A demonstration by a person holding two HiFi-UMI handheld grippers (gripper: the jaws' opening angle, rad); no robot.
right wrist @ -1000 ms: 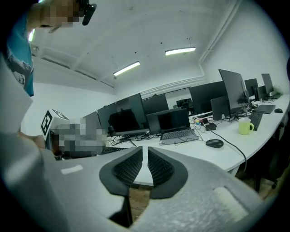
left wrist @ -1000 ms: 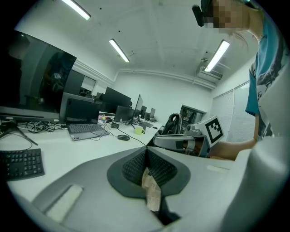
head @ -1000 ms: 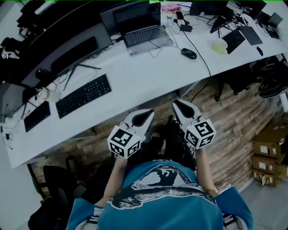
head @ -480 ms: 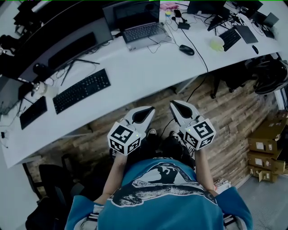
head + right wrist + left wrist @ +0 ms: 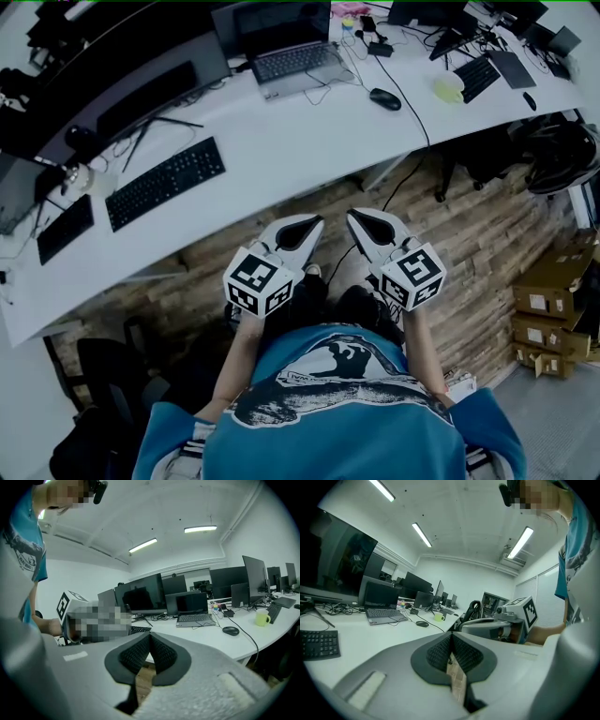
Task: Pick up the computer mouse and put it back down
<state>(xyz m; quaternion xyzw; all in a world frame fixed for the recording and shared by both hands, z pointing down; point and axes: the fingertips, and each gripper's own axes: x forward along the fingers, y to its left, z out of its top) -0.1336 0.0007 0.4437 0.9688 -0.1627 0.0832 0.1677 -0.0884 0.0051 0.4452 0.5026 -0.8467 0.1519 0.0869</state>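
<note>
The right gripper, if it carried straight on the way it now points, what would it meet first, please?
The right gripper would probably meet the white desk's front edge first; depth is unclear.

On table (image 5: 281, 159): computer mouse (image 5: 384, 98) just right of laptop (image 5: 291, 56). Off table, well short of laptop: left gripper (image 5: 307, 225), right gripper (image 5: 360, 217).

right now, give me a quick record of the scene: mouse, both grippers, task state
mouse: on desk, right of laptop, nothing touching it
left gripper: jaws together, empty, over the floor, short of the desk
right gripper: jaws together, empty, beside the left gripper
task state: mouse not yet picked up
</note>
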